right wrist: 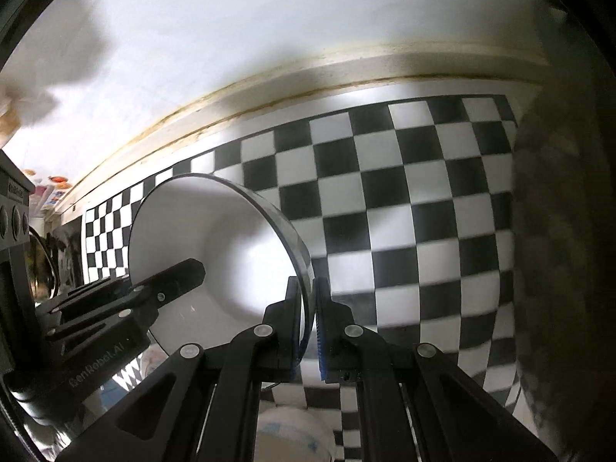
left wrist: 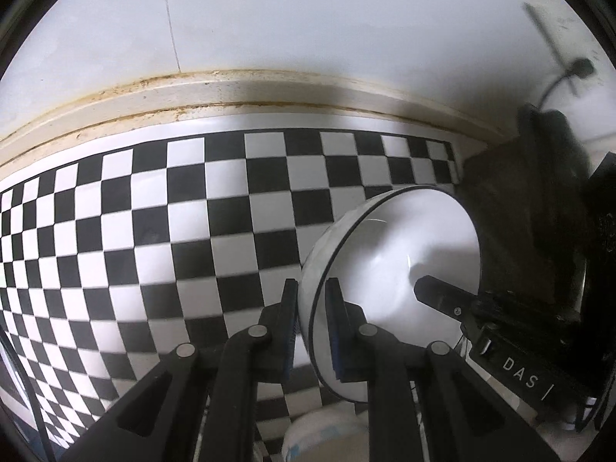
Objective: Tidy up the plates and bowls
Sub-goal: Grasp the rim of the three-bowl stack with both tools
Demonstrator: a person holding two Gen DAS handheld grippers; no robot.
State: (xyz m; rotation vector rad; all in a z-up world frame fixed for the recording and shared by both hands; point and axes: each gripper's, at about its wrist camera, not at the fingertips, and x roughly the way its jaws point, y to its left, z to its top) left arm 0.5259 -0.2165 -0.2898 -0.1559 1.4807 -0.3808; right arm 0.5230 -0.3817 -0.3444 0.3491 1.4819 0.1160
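A white bowl with a thin black rim (left wrist: pixel 396 246) is held in the air on its side above the checkered surface. My left gripper (left wrist: pixel 312 308) is shut on its rim at one side. My right gripper (right wrist: pixel 307 300) is shut on the rim at the opposite side, where the bowl (right wrist: pixel 215 238) shows its white inside. In each view a finger of the other gripper reaches into the bowl: the right gripper's finger (left wrist: pixel 442 294) and the left gripper's finger (right wrist: pixel 173 277). A second white dish with blue marks lies low beneath the grippers (left wrist: pixel 323 435), partly hidden.
A black-and-white checkered mat (left wrist: pixel 154 231) covers the counter up to a stained cream ledge (left wrist: pixel 231 92) and white wall. A dark bulky object (left wrist: pixel 539 200) stands at the mat's right end. An appliance with knobs (right wrist: pixel 13 215) stands at the far left.
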